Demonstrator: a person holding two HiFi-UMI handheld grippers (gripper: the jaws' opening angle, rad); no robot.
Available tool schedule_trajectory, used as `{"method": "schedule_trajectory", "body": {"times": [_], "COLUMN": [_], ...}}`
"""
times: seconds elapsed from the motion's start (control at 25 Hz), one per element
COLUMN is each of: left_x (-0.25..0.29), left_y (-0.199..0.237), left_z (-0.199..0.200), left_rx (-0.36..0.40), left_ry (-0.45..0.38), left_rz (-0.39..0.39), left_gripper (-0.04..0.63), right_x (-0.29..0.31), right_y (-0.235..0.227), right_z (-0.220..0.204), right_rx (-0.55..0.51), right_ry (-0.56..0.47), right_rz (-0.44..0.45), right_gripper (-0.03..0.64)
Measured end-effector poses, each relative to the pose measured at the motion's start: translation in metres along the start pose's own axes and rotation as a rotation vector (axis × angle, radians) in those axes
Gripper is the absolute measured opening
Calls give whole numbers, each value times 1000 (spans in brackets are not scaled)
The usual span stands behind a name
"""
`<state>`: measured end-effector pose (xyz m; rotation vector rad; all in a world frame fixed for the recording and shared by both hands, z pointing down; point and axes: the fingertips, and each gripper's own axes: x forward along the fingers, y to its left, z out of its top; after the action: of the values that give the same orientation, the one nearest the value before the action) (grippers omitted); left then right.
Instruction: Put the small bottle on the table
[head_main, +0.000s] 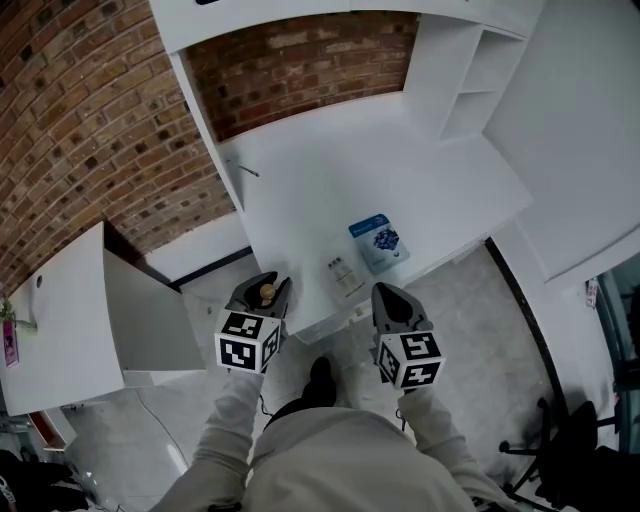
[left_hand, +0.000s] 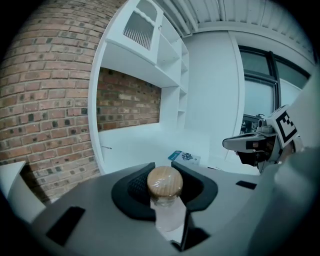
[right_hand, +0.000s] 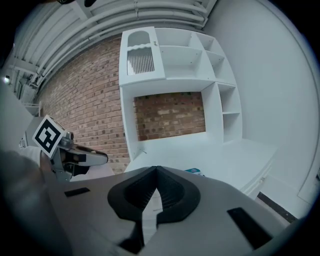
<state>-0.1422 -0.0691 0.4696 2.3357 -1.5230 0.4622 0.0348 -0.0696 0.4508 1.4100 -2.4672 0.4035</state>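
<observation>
left gripper (head_main: 267, 284) is clamped on the small bottle (left_hand: 164, 184): pads sit round the neck just under the wooden stopper (head_main: 267, 293), and the clear body hangs below the jaws. Neck grip makes sense to us: the stopper's shoulder blocks it from slipping down, and the base is free to land first. Bottle is upright, so we read this as carry, not yet placed

in the head view the bottle is lower left of centre, just off the near left corner of the bench (head_main: 330, 180) and over the floor (head_main: 215, 290) as far as we can tell. Near the bench, not above it. We judge pick done, transport and set-down left

right gripper (head_main: 388, 292) is closed, tips touching, nothing between them. It sits lower centre-right, just beside the bench's near edge and apart from the left one. Looks parked out of the way, this is a one-hand job

near edge of the bench carries a blue packet (head_main: 378, 242) and a small clear item (head_main: 342, 272) just left of it; we can't tell what that is. Both sit where a short straight-ahead drop would go, so we'd aim for the bare white area up and left of them in the frame

risk: narrow bottle with a heavy-looking stopper, likely tips if released before the base is flat
</observation>
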Motion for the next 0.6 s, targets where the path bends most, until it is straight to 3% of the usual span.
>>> {"method": "schedule_trajectory", "body": {"times": [0.6], "left_x": [50], "left_y": [46], "left_z": [23], "left_rx": [54], "left_ry": [8], "left_rz": [-54], "left_gripper": [114], "right_x": [31], "right_y": [-12], "right_z": [11], "right_rx": [10], "right_ry": [14], "right_rz": [-85], "right_gripper": [28]}}
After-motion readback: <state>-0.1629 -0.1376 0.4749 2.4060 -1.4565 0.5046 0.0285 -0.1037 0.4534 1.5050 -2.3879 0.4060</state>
